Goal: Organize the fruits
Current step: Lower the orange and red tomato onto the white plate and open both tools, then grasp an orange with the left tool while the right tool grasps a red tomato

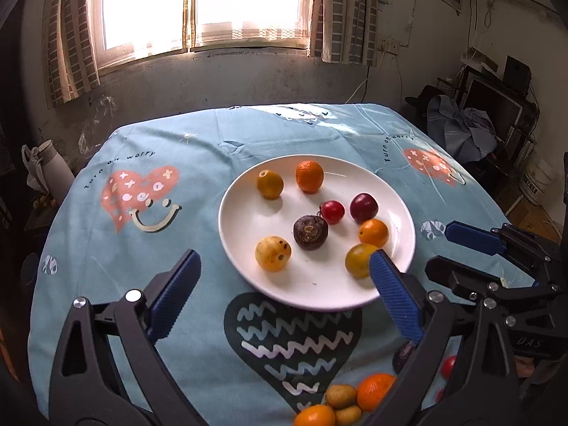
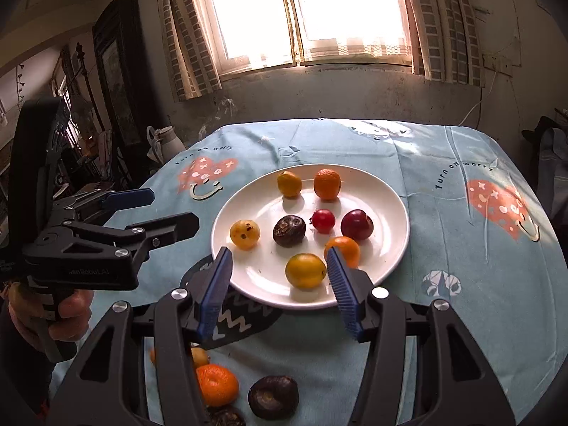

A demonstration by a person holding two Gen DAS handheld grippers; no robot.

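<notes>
Tools of both hands hover over the near side of the table, each spread apart with nothing between its blue ribbed pads. The left tool (image 1: 284, 284) stands very wide; no fruit sits between its pads, only tablecloth and the near rim of the white plate (image 1: 241, 248). The right tool (image 2: 278, 284) is parted less widely, and its pads frame a yellow fruit (image 2: 305, 270) that lies on the plate's near part, clear of both pads as far as the view shows. A hand (image 2: 67, 316) grips the left tool's handle.

The plate rests near the middle of the table, on a light blue tablecloth (image 1: 177, 135) printed with hearts. It carries eight fruits, none stacked: the yellow fruit near the front rim, a small orange (image 2: 342, 248) just behind it, a spotted yellow fruit (image 2: 245, 234) toward the left rim, a dark brown fruit (image 2: 289, 230) at the centre, a small red fruit (image 2: 323, 220) just beside it, a dark red plum (image 2: 356, 224) to the right of that, and at the far rim a yellow-orange fruit (image 2: 289, 184) beside a second orange (image 2: 327, 184).

More fruits lie loose on the cloth by the table's near edge: a mandarin (image 2: 217, 384), a second dark brown fruit (image 2: 273, 397) beside it, and in the left view two small potato-like pieces (image 1: 340, 396) touching oranges.

Beyond the table's far edge is a bright window (image 1: 202, 3) with curtains.
</notes>
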